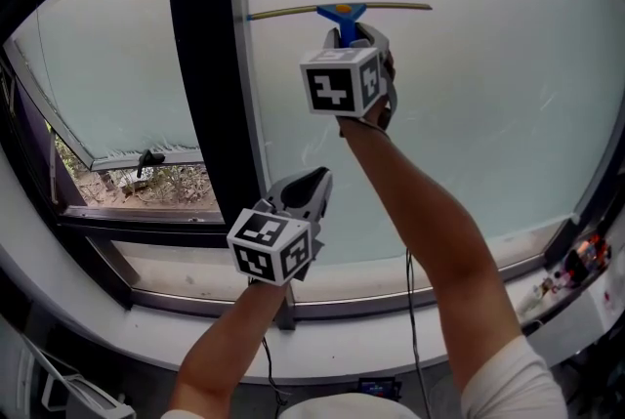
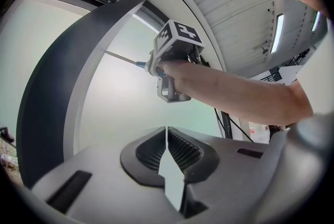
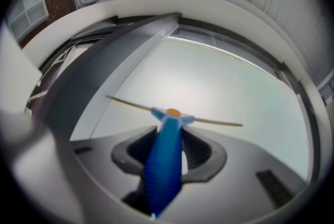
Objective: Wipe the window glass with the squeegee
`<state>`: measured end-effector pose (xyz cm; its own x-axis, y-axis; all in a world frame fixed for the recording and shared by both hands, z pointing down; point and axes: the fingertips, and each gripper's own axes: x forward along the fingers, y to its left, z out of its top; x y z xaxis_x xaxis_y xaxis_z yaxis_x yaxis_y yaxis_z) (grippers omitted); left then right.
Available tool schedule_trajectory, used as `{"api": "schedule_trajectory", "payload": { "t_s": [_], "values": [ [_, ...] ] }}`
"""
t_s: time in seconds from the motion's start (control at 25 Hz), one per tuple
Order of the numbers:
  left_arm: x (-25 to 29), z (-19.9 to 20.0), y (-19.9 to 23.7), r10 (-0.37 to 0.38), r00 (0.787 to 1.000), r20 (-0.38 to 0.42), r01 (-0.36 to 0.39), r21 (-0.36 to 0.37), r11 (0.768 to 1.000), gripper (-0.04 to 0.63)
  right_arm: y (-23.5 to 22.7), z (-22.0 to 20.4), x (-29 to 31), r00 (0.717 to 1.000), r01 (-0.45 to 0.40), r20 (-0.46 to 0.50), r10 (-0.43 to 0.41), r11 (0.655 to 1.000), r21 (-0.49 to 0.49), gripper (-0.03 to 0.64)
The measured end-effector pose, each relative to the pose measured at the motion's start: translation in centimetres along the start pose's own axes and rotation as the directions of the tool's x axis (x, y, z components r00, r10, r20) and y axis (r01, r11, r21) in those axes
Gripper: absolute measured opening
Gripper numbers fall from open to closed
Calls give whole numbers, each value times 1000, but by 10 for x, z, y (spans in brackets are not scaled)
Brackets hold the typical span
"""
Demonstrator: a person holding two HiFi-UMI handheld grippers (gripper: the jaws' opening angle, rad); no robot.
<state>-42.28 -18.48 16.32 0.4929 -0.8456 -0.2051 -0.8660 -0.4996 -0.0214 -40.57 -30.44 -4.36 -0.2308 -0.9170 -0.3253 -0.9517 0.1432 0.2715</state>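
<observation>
- Window glass point(image 1: 469, 114), frosted and pale green-white, fills most of the head view. It runs from a dark upright bar on the left to the frame at the right edge.
- Upright frame bar point(image 1: 200, 65), black and broad, divides this pane from a smaller side pane point(image 1: 107, 65) to its left. The side pane is tilted open at its bottom edge, and shrubs and ground show through the gap below it.
- Sill point(image 1: 469, 272), pale, runs along the bottom edge of the glass. A thin black cable point(image 1: 409, 310) hangs across it beside the right forearm.
- Right forearm point(image 1: 430, 231) reaches up toward the upper part of the pane.
- Right tool point(image 3: 169, 144) is clamped on the blue handle of the squeegee point(image 1: 342, 12). The handle lies lengthways between the two jaws and points at the glass.
- Left tool point(image 2: 167, 139) is held lower, near the foot of the upright bar and above the sill. Its jaws meet at their tips with nothing between them, and it touches nothing.
- Marker cubes, white with black squares, sit one on the right tool point(image 1: 342, 83) and one on the left point(image 1: 273, 246).
- Squeegee head carries an orange spot and a long, thin, yellowish blade. The blade lies level across the upper part of the glass, with its left end just beside the upright bar. Whether it presses on the glass or sits just off it cannot be told.
</observation>
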Motion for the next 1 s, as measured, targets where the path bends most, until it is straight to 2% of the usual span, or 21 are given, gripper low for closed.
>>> {"api": "schedule_trajectory", "payload": {
  "t_s": [1.0],
  "values": [
    [-16, -47, 2, 1, 999, -43, -4, -61, 998, 34, 14, -56, -22, 1000, -8, -17, 8, 1000, 4, 155]
  ]
}}
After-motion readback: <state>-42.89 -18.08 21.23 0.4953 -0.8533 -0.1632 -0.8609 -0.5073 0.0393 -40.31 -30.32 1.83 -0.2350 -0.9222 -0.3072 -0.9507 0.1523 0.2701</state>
